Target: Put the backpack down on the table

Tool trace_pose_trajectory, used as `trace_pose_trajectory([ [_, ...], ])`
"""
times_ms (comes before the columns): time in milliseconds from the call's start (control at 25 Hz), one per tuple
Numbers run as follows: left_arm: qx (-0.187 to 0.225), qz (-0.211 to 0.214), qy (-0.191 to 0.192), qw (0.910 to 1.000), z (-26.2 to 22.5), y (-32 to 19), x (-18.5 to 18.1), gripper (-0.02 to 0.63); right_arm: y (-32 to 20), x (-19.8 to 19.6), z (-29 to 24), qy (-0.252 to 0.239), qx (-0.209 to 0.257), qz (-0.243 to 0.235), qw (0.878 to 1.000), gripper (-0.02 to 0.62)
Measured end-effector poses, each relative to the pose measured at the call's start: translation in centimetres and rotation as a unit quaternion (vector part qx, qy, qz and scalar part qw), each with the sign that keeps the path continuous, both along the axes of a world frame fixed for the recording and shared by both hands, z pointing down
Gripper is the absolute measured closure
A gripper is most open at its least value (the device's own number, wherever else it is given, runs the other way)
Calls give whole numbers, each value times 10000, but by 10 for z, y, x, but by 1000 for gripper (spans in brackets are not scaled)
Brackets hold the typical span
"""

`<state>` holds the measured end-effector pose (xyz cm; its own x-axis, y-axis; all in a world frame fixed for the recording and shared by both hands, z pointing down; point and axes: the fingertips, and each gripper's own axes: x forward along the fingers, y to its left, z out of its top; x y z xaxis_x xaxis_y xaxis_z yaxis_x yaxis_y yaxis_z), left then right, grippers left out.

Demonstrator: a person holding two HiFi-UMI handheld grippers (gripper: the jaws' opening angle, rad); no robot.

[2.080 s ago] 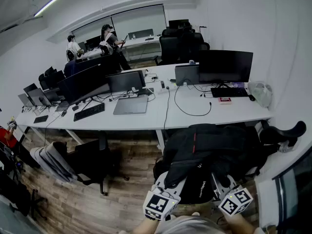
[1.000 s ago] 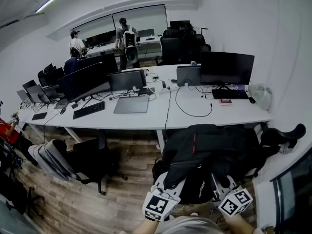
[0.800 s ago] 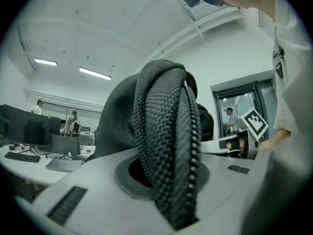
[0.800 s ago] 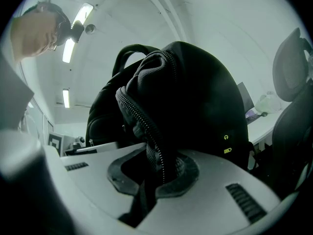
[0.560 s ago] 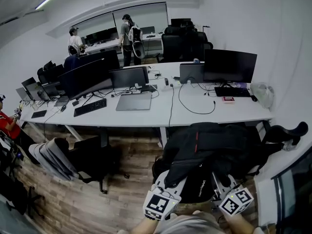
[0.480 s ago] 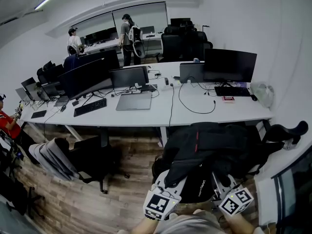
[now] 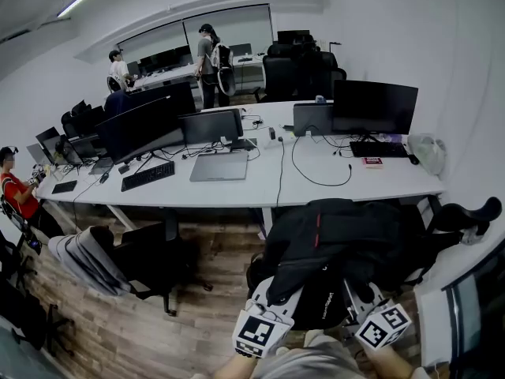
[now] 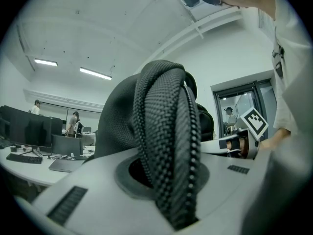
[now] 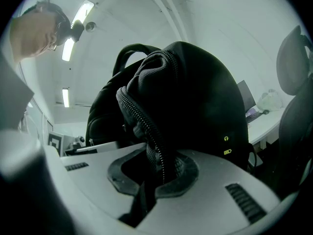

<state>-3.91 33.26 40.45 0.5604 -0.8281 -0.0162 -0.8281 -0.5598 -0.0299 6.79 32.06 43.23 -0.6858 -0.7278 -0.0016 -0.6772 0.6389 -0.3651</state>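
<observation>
The left gripper (image 7: 278, 289) and right gripper (image 7: 357, 294) jaws each pinch the backpack (image 7: 347, 235), its white lettering (image 7: 327, 305) unreadable

Buried under black fabric backpack (image 7: 339, 243) in head view: tips of left gripper (image 7: 274, 297) and right gripper (image 7: 355, 295).

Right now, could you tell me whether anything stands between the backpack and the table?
Nothing visible does; the backpack hangs just before the table, whose near edge is bare, with a black cable lying farther back.
</observation>
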Motion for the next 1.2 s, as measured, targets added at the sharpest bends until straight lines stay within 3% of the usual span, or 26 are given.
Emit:
trace_pose_trajectory([
  [520, -104, -186, -7, 9998, 7, -57, 11, 558, -60, 10, 7, -44, -73, -173, 9998, 566],
  [1200, -143, -616, 61, 9980, 2, -205, 42, 557, -218, 39, 2, -51, 19, -611, 9981, 566],
])
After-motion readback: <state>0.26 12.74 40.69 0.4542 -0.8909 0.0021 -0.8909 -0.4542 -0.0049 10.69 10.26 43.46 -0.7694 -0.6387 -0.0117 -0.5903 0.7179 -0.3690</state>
